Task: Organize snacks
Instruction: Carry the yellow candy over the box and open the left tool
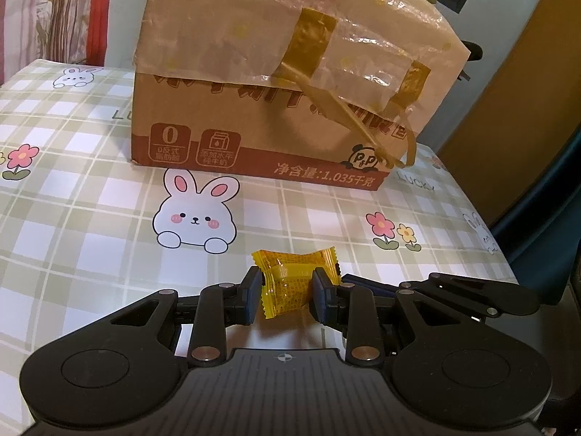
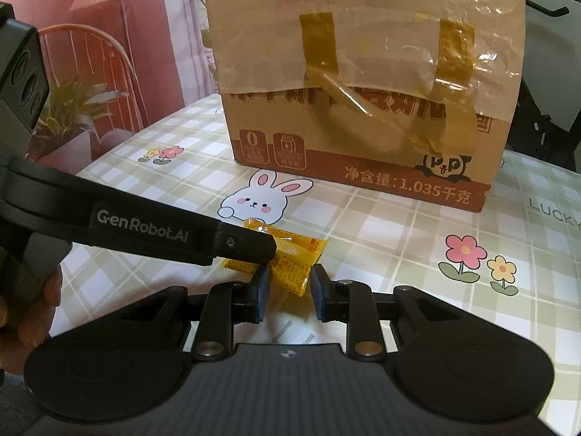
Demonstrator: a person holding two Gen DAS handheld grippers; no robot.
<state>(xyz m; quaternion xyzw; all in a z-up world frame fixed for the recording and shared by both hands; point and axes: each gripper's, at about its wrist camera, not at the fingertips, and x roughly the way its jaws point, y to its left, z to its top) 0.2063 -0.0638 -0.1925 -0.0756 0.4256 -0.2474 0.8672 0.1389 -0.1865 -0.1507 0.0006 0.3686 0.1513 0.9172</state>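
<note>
a table under a green-and-white checked cloth (image 1: 90,189) printed with rabbits and flowers. the left gripper (image 1: 287,292) is clamped narrow on a yellow crinkled plastic snack packet (image 1: 290,283) near the table's front edge; the right gripper (image 2: 290,290) pinches the same packet's (image 2: 294,265) other end. beyond, toward the far edge, stands a brown taped cardboard box (image 1: 276,109).

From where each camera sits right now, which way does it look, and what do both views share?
Left wrist: behind the left gripper, facing down-forward at the yellow snack packet it pinches and the cardboard box.
Right wrist: behind the right gripper, facing the same box; a hand shows.
Shared: packet, box, bunny tablecloth.
</note>
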